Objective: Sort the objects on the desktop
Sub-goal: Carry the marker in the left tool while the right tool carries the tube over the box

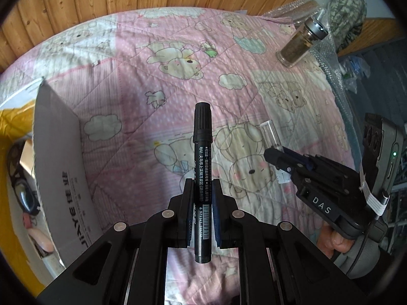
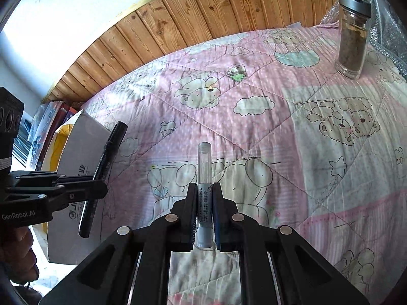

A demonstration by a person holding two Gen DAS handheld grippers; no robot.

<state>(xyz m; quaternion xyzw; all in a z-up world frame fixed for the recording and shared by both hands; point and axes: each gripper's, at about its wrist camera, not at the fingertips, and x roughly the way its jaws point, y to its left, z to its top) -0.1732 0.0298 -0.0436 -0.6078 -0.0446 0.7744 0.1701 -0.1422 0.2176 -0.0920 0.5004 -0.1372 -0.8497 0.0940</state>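
My left gripper (image 1: 202, 181) is shut on a black marker pen (image 1: 202, 152), which points forward above the pink quilt (image 1: 178, 81). The same marker (image 2: 106, 157) shows at the left of the right wrist view, clamped in the left gripper (image 2: 98, 186). My right gripper (image 2: 204, 185) is shut on a clear-capped grey tube (image 2: 204, 178), a glue stick or lip balm by its look. That tube (image 1: 271, 136) also juts from the right gripper (image 1: 273, 153) at the right of the left wrist view. Both objects hang above the quilt.
An open white cardboard box (image 1: 61, 162) stands at the left, with yellow packaging (image 1: 15, 127) behind it. A glass jar with a silver lid (image 2: 353, 38) stands at the far right beside bubble wrap (image 1: 328, 58). Wooden panelling (image 2: 203, 20) backs the surface.
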